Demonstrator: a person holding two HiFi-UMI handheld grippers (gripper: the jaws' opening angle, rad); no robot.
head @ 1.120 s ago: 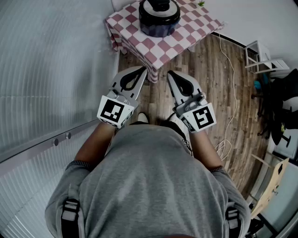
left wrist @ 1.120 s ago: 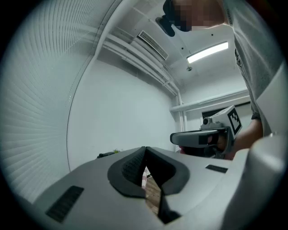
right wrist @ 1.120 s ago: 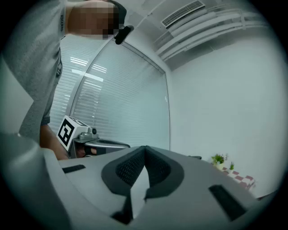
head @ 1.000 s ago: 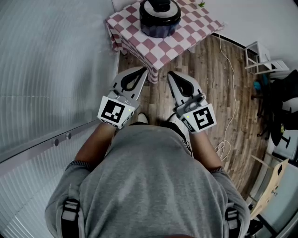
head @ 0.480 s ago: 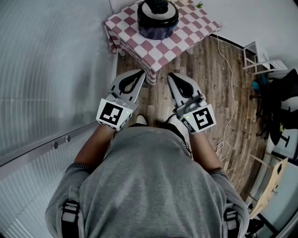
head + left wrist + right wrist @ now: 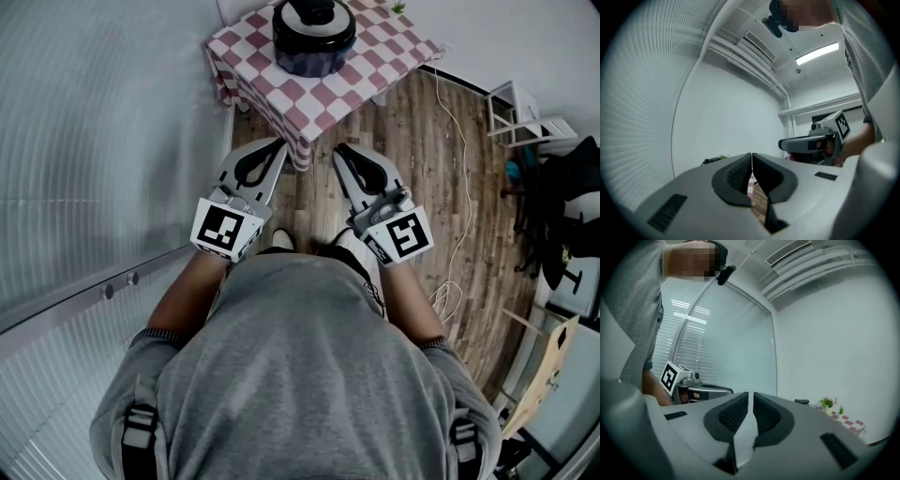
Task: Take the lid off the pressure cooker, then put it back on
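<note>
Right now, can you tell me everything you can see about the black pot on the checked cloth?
The round black pressure cooker stands upright on the red-and-white checked tablecloth, towards its far side. Its body looks dark, smooth and a bit shiny. Its lid is on, sitting flat: a pale ring with a black knob in the middle. Only the cloth under it touches it, and nothing holds it.

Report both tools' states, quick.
Left tool: shut, empty.
Right tool: jaws have just been opening, now a narrow gap, nothing between them.
</note>
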